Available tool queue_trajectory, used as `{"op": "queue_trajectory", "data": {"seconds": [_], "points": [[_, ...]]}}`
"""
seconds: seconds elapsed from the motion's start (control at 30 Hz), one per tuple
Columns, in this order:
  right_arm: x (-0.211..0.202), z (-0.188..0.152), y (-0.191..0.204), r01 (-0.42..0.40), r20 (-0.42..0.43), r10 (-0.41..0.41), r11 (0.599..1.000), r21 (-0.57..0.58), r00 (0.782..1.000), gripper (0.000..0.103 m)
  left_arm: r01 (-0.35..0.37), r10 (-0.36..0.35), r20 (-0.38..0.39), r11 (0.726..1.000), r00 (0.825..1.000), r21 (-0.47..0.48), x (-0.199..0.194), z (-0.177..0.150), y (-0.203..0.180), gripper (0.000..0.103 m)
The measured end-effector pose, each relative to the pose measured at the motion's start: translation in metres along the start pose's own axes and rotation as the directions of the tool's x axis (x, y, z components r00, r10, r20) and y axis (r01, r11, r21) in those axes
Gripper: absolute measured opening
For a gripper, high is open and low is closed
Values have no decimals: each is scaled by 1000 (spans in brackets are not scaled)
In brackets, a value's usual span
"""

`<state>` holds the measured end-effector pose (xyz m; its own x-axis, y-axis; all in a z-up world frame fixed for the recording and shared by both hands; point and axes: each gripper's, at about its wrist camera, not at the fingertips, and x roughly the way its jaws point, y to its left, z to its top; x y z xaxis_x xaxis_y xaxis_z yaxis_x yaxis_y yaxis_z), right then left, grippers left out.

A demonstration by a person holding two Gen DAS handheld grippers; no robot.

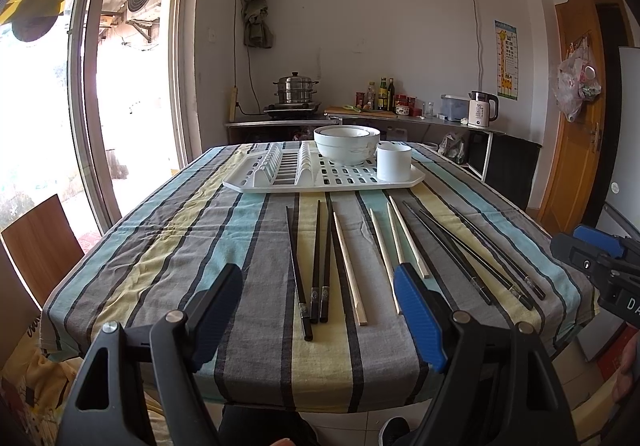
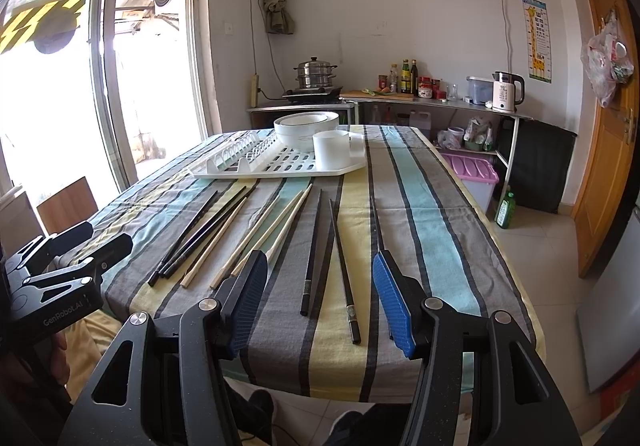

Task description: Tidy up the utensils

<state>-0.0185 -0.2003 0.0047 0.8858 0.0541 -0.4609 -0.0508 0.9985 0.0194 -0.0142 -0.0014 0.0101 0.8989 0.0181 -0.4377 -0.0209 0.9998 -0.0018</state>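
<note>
Several black chopsticks (image 1: 316,266) and pale wooden chopsticks (image 1: 350,270) lie in a loose row on the striped tablecloth (image 1: 160,254). Behind them a white dish rack tray (image 1: 280,182) holds stacked white bowls (image 1: 346,144) and a white cup (image 1: 394,162). My left gripper (image 1: 316,310) is open and empty, hovering over the near ends of the left chopsticks. My right gripper (image 2: 320,298) is open and empty above the black chopsticks (image 2: 344,266) near the table's front edge; wooden chopsticks (image 2: 276,226) lie to its left. The tray (image 2: 344,168) and cup (image 2: 330,150) are farther back.
A wooden chair (image 1: 40,242) stands at the table's left. A glass sliding door is on the left. A counter behind holds a steamer pot (image 1: 294,88), bottles and a kettle (image 1: 482,108). A pink-lidded bin (image 2: 474,170) and a green bottle (image 2: 506,210) sit on the floor to the right.
</note>
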Motion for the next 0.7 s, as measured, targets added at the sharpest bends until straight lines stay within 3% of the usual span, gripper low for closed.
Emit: {"op": "queue_trajectory", "data": {"seconds": [0.7], "points": [[-1, 1, 0, -4, -2, 4, 1000, 2, 1000, 56, 4, -4, -10, 1000, 1000, -3, 2, 0, -1, 80]]}}
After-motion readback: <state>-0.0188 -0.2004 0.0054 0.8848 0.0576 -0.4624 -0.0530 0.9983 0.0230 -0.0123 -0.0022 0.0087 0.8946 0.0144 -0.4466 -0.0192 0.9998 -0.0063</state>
